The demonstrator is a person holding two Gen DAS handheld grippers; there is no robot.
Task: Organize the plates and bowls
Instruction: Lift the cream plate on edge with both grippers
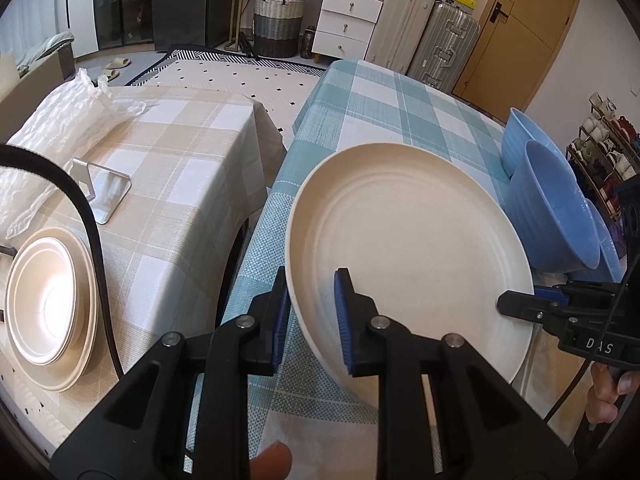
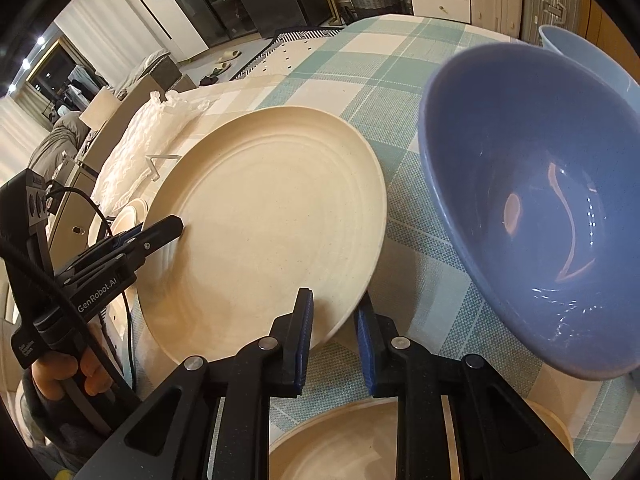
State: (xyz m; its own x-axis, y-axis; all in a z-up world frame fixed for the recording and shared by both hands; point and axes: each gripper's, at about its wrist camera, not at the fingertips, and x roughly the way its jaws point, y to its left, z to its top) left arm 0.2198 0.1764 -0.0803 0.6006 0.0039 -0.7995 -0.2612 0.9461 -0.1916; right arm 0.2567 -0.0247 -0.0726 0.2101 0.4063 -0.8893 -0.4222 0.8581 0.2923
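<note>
We list, by size: blue-checked table [image 1: 384,92]; cream plate [image 1: 412,236], tilted above it, gripped at opposite rims. Blue bowls [image 1: 552,208] sit beside it. Our left gripper [image 1: 314,320] is clamped on the plate's near rim; our right gripper [image 2: 334,336] likewise pinches its edge.
</note>
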